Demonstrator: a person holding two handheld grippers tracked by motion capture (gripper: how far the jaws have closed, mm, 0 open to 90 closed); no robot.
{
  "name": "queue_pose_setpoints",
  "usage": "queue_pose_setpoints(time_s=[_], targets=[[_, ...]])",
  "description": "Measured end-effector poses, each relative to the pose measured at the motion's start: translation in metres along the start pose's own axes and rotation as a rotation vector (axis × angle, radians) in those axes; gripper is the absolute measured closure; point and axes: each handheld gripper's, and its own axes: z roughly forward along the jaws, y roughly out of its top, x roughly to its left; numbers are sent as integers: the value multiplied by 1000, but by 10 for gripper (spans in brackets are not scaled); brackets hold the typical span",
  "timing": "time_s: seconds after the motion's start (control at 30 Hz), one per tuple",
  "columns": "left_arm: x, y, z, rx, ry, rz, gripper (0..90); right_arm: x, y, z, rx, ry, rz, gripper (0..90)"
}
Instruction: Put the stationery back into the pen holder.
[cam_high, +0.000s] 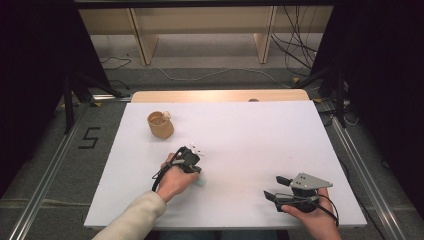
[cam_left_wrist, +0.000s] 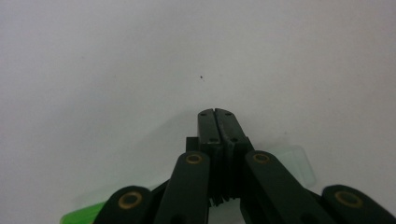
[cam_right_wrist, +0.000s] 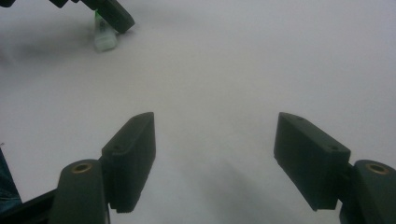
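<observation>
My left gripper (cam_high: 191, 164) is held over the middle-left of the white table (cam_high: 250, 135), and its jaws (cam_left_wrist: 216, 115) are pressed shut with nothing visible between the tips. A small green object with a translucent white cap (cam_left_wrist: 295, 159) lies just under and behind those jaws; it is also visible as a white-and-green piece (cam_right_wrist: 103, 36) below the left gripper (cam_right_wrist: 113, 16). I cannot tell whether the jaws touch it. My right gripper (cam_high: 278, 188) rests near the front right edge, wide open (cam_right_wrist: 215, 154) and empty. A tan cup (cam_high: 160, 125) stands at the back left.
The tan cup has something pale inside it. A wooden strip (cam_high: 220, 95) runs along the table's far edge. Black stands, cables and a wooden shelf frame (cam_high: 200, 30) are on the floor beyond.
</observation>
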Motion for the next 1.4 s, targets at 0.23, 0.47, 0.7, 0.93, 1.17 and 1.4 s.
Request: queue_pose_setpoints(time_s=[0.23,0.47,0.7,0.93,1.17,1.4], targets=[[-4,-14,-9,15,-16,10,898,0,0,0,0,0,3,302],[-7,-23,-16,22,-10,22,898,0,0,0,2,1,2,301],[-11,-31,-21,30,-12,34,898,0,0,0,2,1,3,301],[-12,-41,-28,39,-15,43,898,0,0,0,1,2,3,301],[-11,-54,-41,47,-29,34,897,0,0,0,1,2,3,301],[-4,-71,-54,70,-24,17,897,1,0,0,6,3,6,301]])
